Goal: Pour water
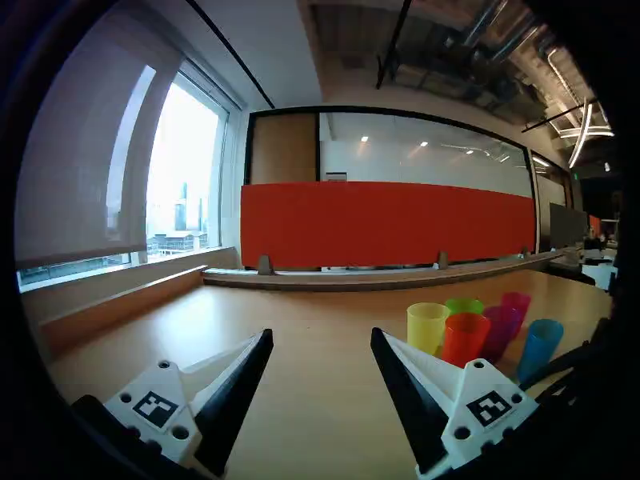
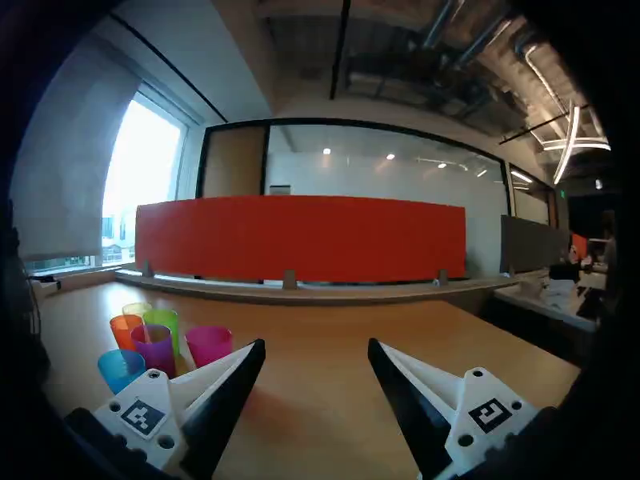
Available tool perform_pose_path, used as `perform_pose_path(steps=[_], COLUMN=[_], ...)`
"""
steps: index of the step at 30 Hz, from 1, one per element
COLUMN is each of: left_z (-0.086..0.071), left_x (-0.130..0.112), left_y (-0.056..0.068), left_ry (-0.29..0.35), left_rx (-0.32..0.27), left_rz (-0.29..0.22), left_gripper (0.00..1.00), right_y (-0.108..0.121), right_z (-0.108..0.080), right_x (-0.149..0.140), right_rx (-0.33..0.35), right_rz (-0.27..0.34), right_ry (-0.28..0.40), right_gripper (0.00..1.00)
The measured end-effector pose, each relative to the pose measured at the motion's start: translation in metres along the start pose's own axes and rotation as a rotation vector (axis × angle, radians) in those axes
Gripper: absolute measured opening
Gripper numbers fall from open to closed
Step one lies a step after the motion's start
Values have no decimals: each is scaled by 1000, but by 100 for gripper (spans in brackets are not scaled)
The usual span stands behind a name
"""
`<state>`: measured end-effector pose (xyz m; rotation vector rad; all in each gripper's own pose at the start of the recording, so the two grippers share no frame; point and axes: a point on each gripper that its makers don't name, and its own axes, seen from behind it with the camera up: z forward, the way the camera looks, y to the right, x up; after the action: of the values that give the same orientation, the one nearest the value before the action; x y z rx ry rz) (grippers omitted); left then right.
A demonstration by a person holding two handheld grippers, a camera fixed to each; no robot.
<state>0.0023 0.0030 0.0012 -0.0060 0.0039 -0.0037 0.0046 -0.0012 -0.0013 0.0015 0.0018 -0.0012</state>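
Cup cluster [image 1: 472, 336] stands on the wooden desk [image 1: 320, 304], at 4 o'clock in my left gripper view, just past the right-hand finger. It has a yellow cup [image 1: 426, 326], green cup [image 1: 464, 306], orange cup [image 1: 465, 340], purple cup [image 1: 501, 330], magenta cup [image 1: 518, 304] and blue cup [image 1: 541, 344]. All are upright and packed close. I can't see into any of them. In my right gripper view the same bunch is at 8 o'clock. Left gripper [image 1: 321, 331] is spread wide, with bare desk between its fingers. Right gripper [image 2: 316, 342] is spread the same way.

Red divider panel [image 1: 384, 222] runs along the far desk edge at 12, glass wall [image 1: 416, 156] behind it. Bright window [image 1: 180, 184] at 9, exposed ceiling pipes [image 1: 480, 48] at 1.
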Motion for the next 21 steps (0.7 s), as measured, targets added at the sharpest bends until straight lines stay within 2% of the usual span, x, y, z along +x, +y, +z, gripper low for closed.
perform_pose_path(steps=[8, 14, 21], left_z=[1, 5, 11], left_x=[25, 48, 81], left_y=[9, 15, 14], left_ry=[12, -2, 3], left_rx=[-35, -70, -95], left_rz=[-8, -8, 11], left_gripper=[90, 90, 90], right_y=[-5, -7, -10], right_z=[-6, -7, -5], right_x=[35, 52, 73], right_rx=[20, 43, 67], right_rz=[0, 2, -16], right_ry=[11, -19, -30], right_gripper=[99, 99, 99])
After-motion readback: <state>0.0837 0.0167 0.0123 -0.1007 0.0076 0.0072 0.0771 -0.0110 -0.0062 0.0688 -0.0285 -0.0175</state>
